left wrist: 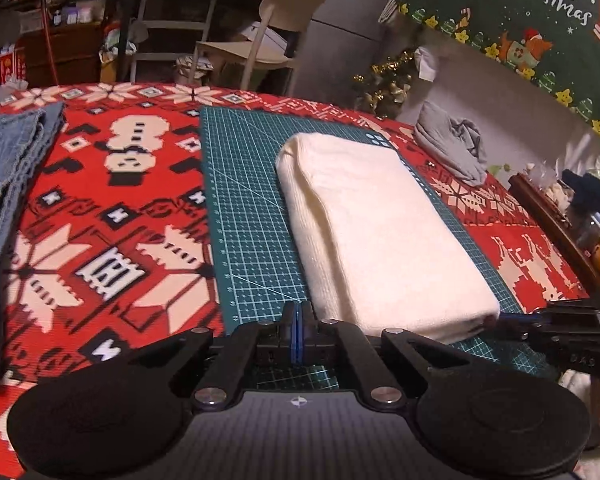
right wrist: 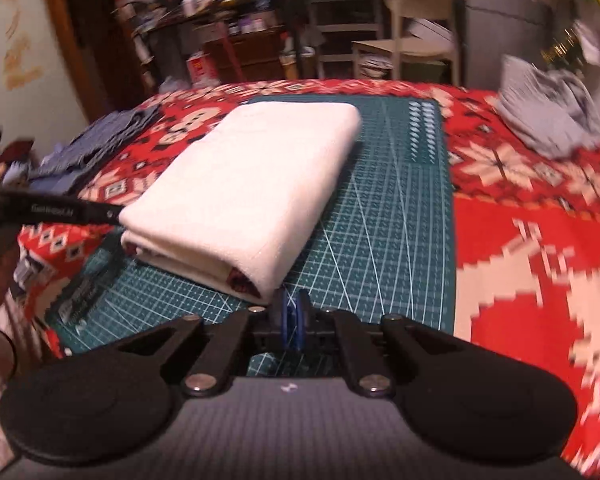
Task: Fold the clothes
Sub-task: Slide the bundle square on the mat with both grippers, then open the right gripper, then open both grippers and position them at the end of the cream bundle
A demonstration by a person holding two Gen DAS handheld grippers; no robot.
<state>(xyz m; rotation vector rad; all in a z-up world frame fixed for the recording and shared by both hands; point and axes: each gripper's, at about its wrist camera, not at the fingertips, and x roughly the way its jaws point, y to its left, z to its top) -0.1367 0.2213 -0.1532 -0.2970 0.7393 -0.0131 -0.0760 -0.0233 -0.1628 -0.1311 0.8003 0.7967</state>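
Observation:
A folded white garment (left wrist: 376, 236) (right wrist: 240, 180) lies as a thick oblong on the green cutting mat (left wrist: 244, 208) (right wrist: 400, 216). My left gripper (left wrist: 298, 306) is shut with nothing between its blue pads, just left of the garment's near corner. From the right wrist view its black finger (right wrist: 114, 213) reaches the garment's left near corner. My right gripper (right wrist: 291, 296) is shut too, empty, right beside the garment's other near corner. In the left wrist view the right gripper (left wrist: 504, 317) touches that corner from the right.
Blue jeans (left wrist: 8, 176) (right wrist: 88, 148) lie at the table's left side. A crumpled grey garment (left wrist: 448, 148) (right wrist: 548, 116) sits at the back right. A red patterned cloth (left wrist: 112, 216) covers the table. Beyond the far edge stand a chair (left wrist: 268, 36) and cluttered shelves.

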